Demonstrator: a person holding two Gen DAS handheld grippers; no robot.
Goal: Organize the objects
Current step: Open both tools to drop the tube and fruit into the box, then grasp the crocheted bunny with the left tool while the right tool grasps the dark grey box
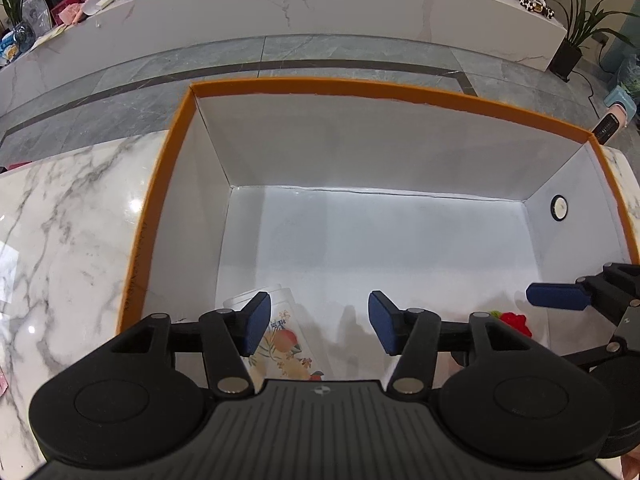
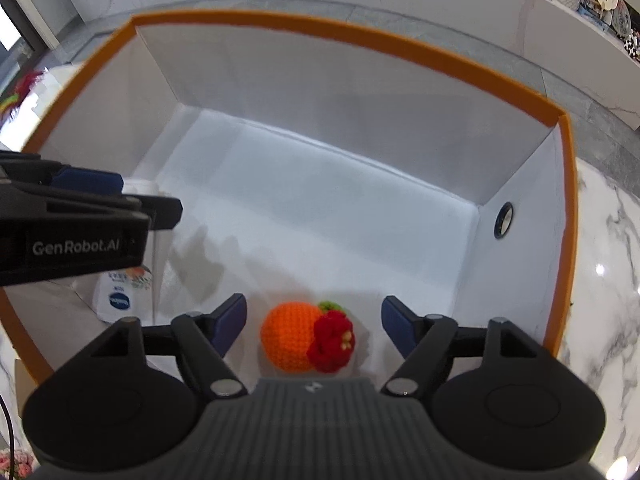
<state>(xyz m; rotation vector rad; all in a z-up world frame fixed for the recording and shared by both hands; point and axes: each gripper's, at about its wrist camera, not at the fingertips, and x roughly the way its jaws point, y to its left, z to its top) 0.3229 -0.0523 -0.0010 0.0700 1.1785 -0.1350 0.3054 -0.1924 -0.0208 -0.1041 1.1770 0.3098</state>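
A large box with an orange rim (image 1: 288,85) and white inside stands on a marble table; it also shows in the right wrist view (image 2: 360,32). My left gripper (image 1: 319,322) is open above a clear bottle with a fruit print (image 1: 286,344) that lies on the box floor. In the right wrist view the bottle (image 2: 120,292) lies at the left under the left gripper's body. My right gripper (image 2: 314,326) is open above an orange crocheted ball with a red flower (image 2: 306,336) on the box floor. The flower's red edge (image 1: 516,322) shows in the left wrist view.
The marble table (image 1: 68,240) extends left of the box and also right of it (image 2: 608,280). A round grommet hole (image 1: 559,207) is in the box's right wall. A long white marble bench (image 1: 280,4) with clutter and potted plants (image 1: 576,36) lies beyond a grey tiled floor.
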